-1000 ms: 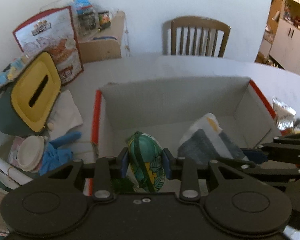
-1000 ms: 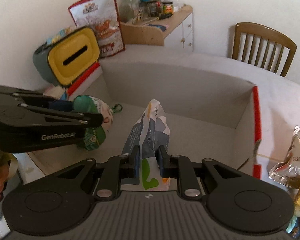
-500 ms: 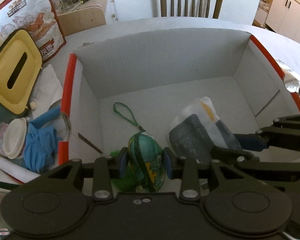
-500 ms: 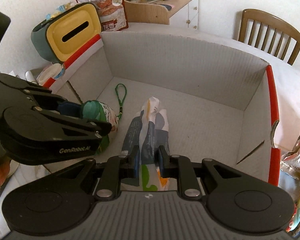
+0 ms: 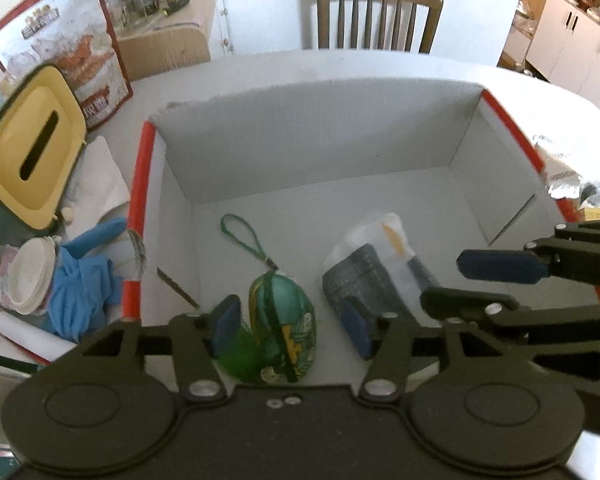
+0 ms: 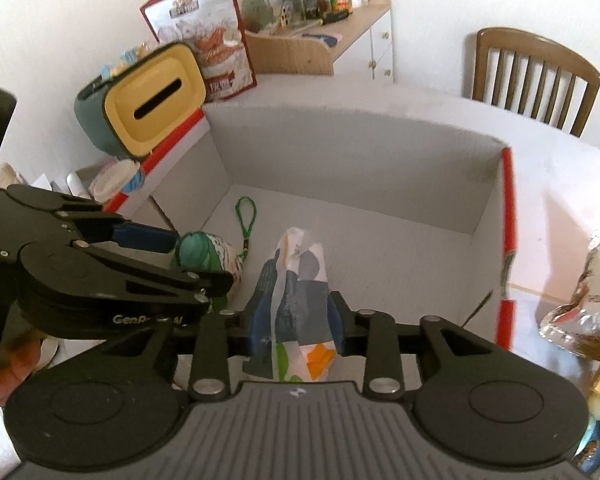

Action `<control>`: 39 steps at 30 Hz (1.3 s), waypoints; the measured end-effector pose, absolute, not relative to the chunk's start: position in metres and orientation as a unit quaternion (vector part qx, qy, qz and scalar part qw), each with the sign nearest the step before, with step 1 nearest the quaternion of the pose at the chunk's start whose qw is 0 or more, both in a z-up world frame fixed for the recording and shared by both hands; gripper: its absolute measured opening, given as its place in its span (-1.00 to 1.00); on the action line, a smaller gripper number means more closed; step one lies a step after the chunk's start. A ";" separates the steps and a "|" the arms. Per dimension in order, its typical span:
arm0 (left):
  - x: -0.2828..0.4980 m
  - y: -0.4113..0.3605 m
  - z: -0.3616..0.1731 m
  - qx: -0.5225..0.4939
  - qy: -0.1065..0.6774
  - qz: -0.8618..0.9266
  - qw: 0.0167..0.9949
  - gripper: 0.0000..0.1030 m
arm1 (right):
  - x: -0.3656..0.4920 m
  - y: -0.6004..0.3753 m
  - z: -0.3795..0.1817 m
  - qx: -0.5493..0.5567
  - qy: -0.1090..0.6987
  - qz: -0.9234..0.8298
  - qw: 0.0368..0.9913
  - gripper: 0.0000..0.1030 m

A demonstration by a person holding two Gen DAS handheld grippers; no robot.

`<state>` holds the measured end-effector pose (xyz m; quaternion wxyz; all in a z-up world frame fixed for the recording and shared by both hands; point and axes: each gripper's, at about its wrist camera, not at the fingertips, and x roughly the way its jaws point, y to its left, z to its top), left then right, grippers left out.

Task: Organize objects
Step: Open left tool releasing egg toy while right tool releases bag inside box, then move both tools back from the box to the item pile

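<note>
You're hovering both claws over the red-edged box (image 5: 140,184) on the counter. Your right claw (image 6: 296,320) is spread open around the printed pouch (image 6: 296,280), lying lengthwise along its fingers on the box floor. Your left claw (image 5: 288,324) is open too, with the green egg-shaped charm (image 5: 284,320) resting loose between its pads, cord pointing away.

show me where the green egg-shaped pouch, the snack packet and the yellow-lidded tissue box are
green egg-shaped pouch (image 5: 283,322), left wrist view, on its patterned body.
snack packet (image 6: 296,292), right wrist view, on its dark printed middle.
yellow-lidded tissue box (image 6: 156,102), right wrist view, on the yellow lid beside the slot.
</note>
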<state>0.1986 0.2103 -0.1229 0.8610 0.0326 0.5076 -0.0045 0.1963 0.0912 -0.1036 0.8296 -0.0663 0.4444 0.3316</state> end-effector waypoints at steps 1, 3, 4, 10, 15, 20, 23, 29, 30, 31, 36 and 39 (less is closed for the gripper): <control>0.197 0.210 -0.120 0.031 0.503 -0.004 0.864 0.20 | 0.195 0.088 -0.100 -0.064 0.440 0.332 0.832 -0.23; 0.195 0.210 -0.113 0.024 0.496 -0.007 0.868 0.20 | 0.193 0.080 -0.092 -0.056 0.430 0.332 0.838 -0.02; 0.193 0.210 -0.110 0.021 0.493 -0.008 0.870 0.20 | 0.191 0.076 -0.088 -0.054 0.425 0.334 0.840 -0.02; 0.181 0.205 -0.089 0.006 0.467 -0.013 0.884 0.23 | 0.179 0.051 -0.062 -0.047 0.398 0.338 0.852 -0.01; 0.167 0.195 -0.070 -0.003 0.445 -0.022 0.895 0.23 | 0.168 0.027 -0.039 -0.033 0.374 0.339 0.863 0.14; 0.153 0.184 -0.053 -0.012 0.422 -0.030 0.906 0.29 | 0.158 0.006 -0.019 -0.016 0.355 0.340 0.871 0.31; 0.146 0.175 -0.043 -0.010 0.407 -0.030 0.913 0.39 | 0.151 -0.006 -0.009 -0.010 0.343 0.340 0.875 0.39; 0.134 0.157 -0.031 -0.012 0.393 -0.043 0.918 0.46 | 0.133 -0.038 0.002 0.004 0.327 0.337 0.883 0.57; 0.132 0.153 -0.030 -0.010 0.392 -0.046 0.919 0.47 | 0.131 -0.044 0.003 0.011 0.326 0.336 0.884 0.59; 0.130 0.150 -0.029 -0.010 0.391 -0.048 0.919 0.50 | 0.129 -0.051 0.003 0.016 0.325 0.334 0.885 0.60; 0.122 0.131 -0.028 -0.008 0.386 -0.062 0.920 0.57 | 0.119 -0.082 0.006 0.034 0.317 0.324 0.891 0.71; 0.117 0.119 -0.028 -0.001 0.382 -0.071 0.921 0.65 | 0.112 -0.101 0.006 0.040 0.309 0.315 0.897 0.86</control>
